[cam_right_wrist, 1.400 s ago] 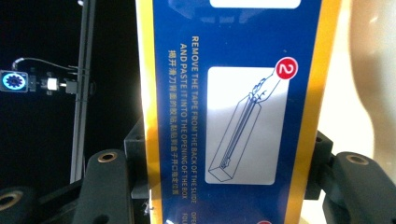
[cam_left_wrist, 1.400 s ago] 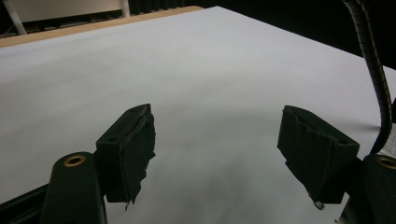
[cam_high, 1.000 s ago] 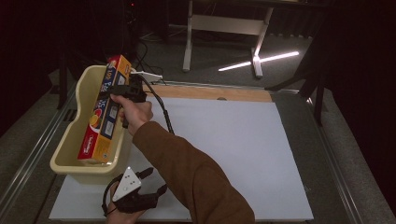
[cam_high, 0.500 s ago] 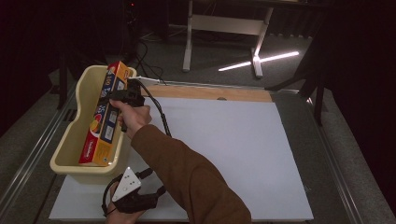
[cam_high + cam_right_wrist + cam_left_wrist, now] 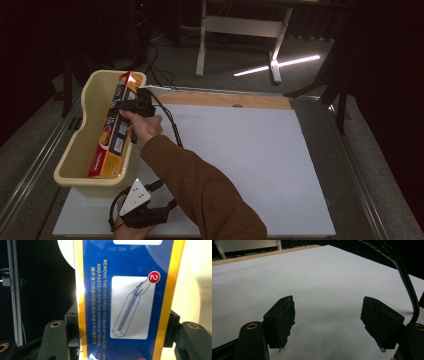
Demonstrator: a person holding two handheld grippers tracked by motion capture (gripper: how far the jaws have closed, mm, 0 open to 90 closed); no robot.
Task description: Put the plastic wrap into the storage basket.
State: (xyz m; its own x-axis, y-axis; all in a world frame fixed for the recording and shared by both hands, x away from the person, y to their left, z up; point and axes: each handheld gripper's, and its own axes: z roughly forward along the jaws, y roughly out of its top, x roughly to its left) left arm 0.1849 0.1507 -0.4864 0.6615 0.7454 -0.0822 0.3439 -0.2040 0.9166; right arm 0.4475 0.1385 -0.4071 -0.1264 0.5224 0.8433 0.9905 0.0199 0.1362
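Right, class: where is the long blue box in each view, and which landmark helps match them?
High view: box lies slanted in the cream tub, left of centre, gripped by the right gripper.
Right gripper view: box runs up the centre between the jaws, tub wall at right.
Left gripper view: open jaws above the white sheet.
Landmarks: tub joins high and right gripper views; sheet joins high and left gripper views.

Long box [image 5: 125,302]: both ends cut off by the right gripper view's top and bottom edges; lowest print unreadable. High view: sleeve [image 5: 200,190] hides part of the left gripper [image 5: 142,212]; its jaws can't be made out there.
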